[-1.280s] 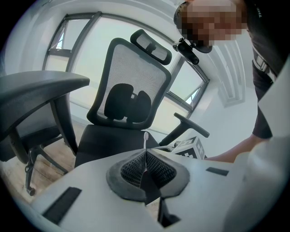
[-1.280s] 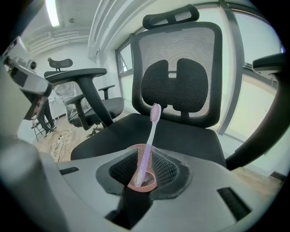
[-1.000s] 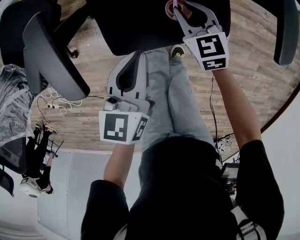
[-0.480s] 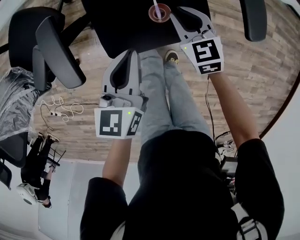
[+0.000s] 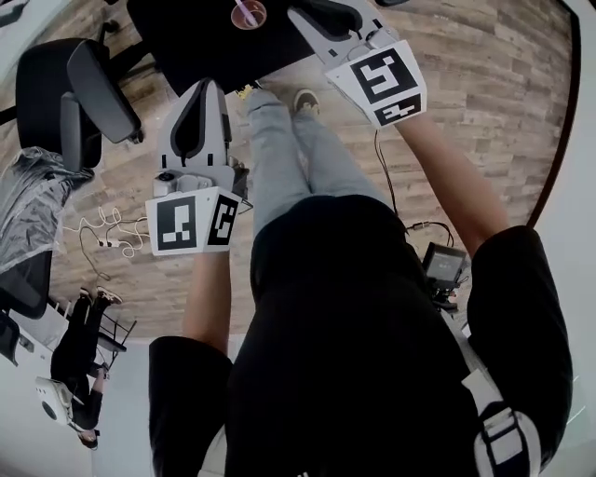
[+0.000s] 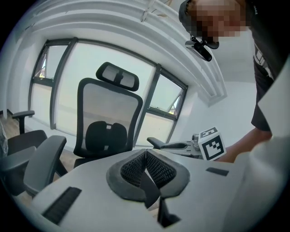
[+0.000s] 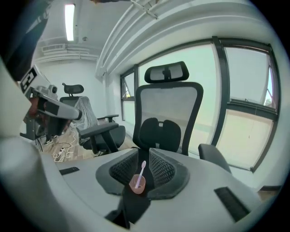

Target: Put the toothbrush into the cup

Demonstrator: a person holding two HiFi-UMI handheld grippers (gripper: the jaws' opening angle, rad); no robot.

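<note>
A pink cup [image 5: 249, 13] with a pale toothbrush [image 5: 244, 9] standing in it sits on the black table [image 5: 186, 37] at the top of the head view. My right gripper [image 5: 298, 11] hovers just right of the cup and apart from it. Seen along its jaws, the cup [image 7: 137, 183] and toothbrush [image 7: 141, 170] show through the narrow gap of the right gripper [image 7: 143, 152], which is open and holds nothing. My left gripper [image 5: 207, 86] hangs over the floor near the table's edge. Its pads [image 6: 156, 170] meet, so the left gripper [image 6: 145, 154] is shut and empty.
A black office chair [image 5: 79, 93] stands left of the table, another chair [image 7: 168, 118] beyond it. White cables [image 5: 107, 233] lie on the wooden floor, next to a plastic-wrapped item [image 5: 23, 214]. A dark box [image 5: 445, 265] sits on the floor at right. The person's legs [image 5: 289, 154] are below.
The view has swung, so the table and cup now sit further up and left. Both grippers have drawn back toward the person, and the right one is farther from the cup.
</note>
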